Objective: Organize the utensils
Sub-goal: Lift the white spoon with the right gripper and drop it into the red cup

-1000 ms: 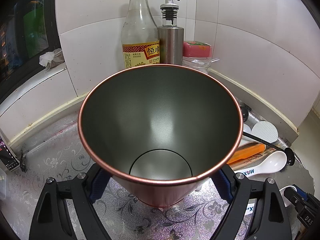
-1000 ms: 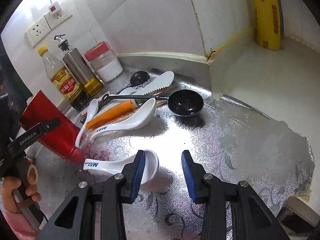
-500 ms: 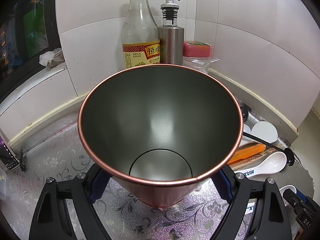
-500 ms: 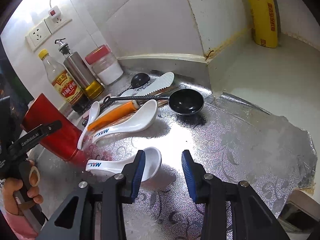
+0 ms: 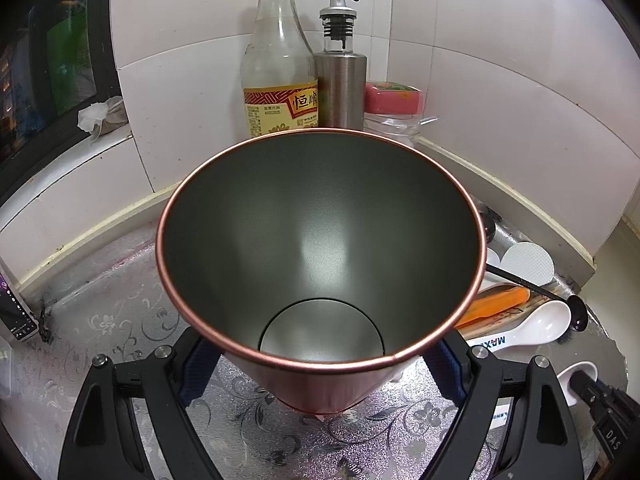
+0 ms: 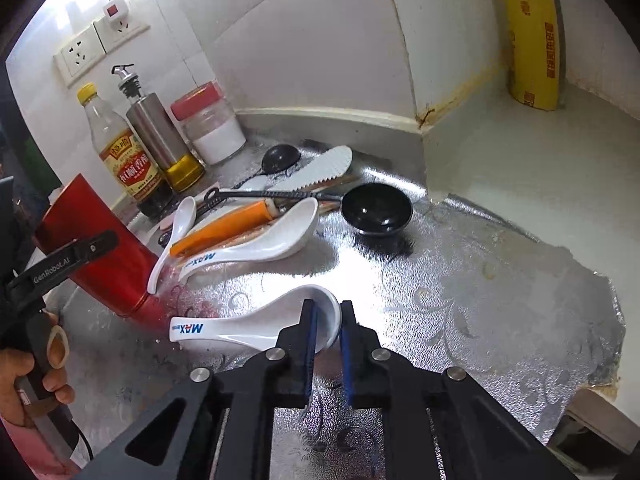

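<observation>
In the left wrist view my left gripper (image 5: 322, 372) is shut on a red cup (image 5: 320, 220), whose dark, empty inside faces the camera. The right wrist view shows that cup (image 6: 96, 248) tilted at the left, with a hand on the gripper handle. My right gripper (image 6: 328, 320) is closing its jaws on the bowl rim of a white MAX spoon (image 6: 248, 328) lying on the foil mat; the pads press the rim. Behind it lie a second MAX spoon (image 6: 256, 244), a small white spoon (image 6: 176, 236), an orange-handled tool (image 6: 224, 228), a black ladle (image 6: 376, 208) and a white serrated knife (image 6: 324, 168).
A vinegar bottle (image 6: 124, 160), a steel oil dispenser (image 6: 164, 140) and a red-lidded jar (image 6: 210, 128) stand against the tiled wall. A yellow roll (image 6: 532, 32) leans in the far right corner. The foil mat (image 6: 500, 300) ends in a torn edge at the right.
The right jaws have closed from wide apart onto the bowl rim of the near white spoon. The left gripper and the cup have not moved.
</observation>
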`<state>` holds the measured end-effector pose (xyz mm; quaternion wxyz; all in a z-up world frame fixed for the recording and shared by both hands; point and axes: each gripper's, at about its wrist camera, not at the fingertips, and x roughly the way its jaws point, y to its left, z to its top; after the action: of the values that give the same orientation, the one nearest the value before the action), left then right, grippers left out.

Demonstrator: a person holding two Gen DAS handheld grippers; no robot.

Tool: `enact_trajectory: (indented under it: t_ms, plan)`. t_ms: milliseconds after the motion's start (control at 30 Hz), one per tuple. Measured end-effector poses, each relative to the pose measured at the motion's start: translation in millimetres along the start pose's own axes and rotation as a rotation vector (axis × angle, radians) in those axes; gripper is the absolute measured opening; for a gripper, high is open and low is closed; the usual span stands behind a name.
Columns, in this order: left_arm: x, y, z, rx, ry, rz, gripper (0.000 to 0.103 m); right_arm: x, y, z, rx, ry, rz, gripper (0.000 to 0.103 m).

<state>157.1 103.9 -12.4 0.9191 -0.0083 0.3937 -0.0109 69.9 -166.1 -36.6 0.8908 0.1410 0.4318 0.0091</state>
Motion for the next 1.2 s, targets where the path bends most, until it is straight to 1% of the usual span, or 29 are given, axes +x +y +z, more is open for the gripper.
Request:
enact_trajectory:
  t_ms: [267, 500, 567, 600, 733, 933, 1200]
  plan:
    - [-2.3, 1.6, -0.7, -0.015, -0.008, -0.043, 0.089, -24.2, 14.5, 19.8, -0.092, -0.071, -0.047, 0.008]
    - [-5.0, 2.1, -2.4, -0.012, -0.018, -0.08, 0.089, -45.2, 33.0, 38.1, -0.206, -0.122, -0.095, 0.007]
    - [-6.0, 2.6, -3.3, -0.014, -0.021, -0.092, 0.089, -48.3, 36.2, 41.6, -0.22, -0.13, -0.093, 0.007]
    - [-6.3, 2.6, -3.3, -0.014, -0.022, -0.1, 0.089, -49.5, 37.8, 42.9, -0.233, -0.18, -0.102, 0.007]
    - [-8.4, 3.0, -4.8, -0.01, -0.027, -0.14, 0.089, -61.6, 48.5, 50.6, -0.268, -0.214, -0.101, 0.007]
    - [-9.3, -0.2, -5.4, 0.005, -0.032, -0.206, 0.089, -94.4, 69.5, 70.6, -0.341, -0.303, -0.102, 0.007]
    - [-9.5, -0.2, -3.3, 0.014, -0.035, -0.239, 0.089, -138.5, 118.6, 97.8, -0.475, -0.428, -0.09, 0.007]
